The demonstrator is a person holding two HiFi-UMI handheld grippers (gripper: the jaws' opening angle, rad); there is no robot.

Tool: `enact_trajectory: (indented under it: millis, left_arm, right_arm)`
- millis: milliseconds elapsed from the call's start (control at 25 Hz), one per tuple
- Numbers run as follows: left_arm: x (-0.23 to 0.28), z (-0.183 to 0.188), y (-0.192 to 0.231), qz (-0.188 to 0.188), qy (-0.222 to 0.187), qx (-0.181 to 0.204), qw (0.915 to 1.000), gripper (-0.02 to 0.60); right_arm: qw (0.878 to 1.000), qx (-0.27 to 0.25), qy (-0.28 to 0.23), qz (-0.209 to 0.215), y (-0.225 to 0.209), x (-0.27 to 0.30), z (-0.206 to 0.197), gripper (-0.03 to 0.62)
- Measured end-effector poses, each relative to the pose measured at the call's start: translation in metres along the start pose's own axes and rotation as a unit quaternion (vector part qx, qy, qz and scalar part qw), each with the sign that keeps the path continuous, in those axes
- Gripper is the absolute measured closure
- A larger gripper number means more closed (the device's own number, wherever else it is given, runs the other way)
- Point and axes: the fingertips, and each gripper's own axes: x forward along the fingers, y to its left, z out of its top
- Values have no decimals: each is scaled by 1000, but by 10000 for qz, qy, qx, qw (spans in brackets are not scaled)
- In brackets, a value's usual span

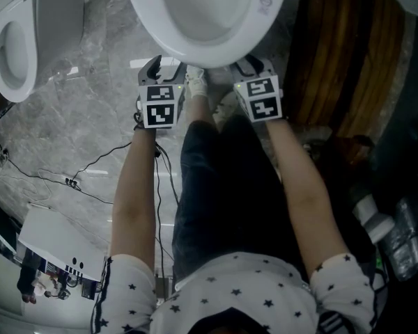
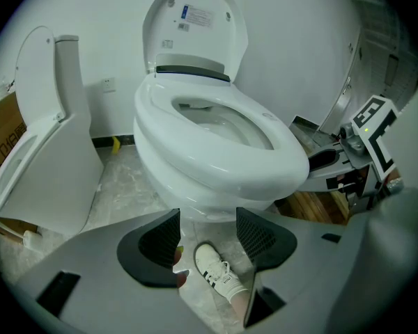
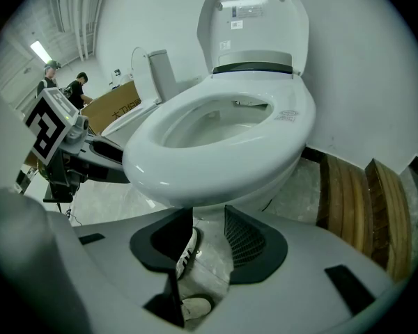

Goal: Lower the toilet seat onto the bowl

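Observation:
The white toilet seat (image 2: 265,165) lies flat on the bowl (image 2: 195,190), and the lid (image 2: 195,26) stands upright behind it. From above, the seat's front rim (image 1: 160,40) is at the top centre. My left gripper (image 1: 158,67) hangs just in front of and below the rim's left side, my right gripper (image 1: 254,67) below its right side. Both are open, with only floor and a shoe between the jaws of the left gripper (image 2: 207,232) and the right gripper (image 3: 209,232). Neither touches the seat (image 3: 195,158). The lid (image 3: 254,26) carries a label.
A second white toilet (image 1: 14,47) stands to the left, also seen as the second toilet (image 2: 42,138). Wooden slats (image 1: 348,54) lie at the right. Cables (image 1: 76,179) run over the marble floor. The person's white shoe (image 1: 196,82) is under the bowl's front. A cardboard box (image 3: 115,106) stands far left.

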Motion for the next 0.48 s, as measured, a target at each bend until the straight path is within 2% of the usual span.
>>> enact_trajectory:
  millis: [480]
  left_arm:
    - [1,-7,4,22,112,-41,9999,324]
  right_arm:
    - [10000,61,47,-22,1,2,-5,442]
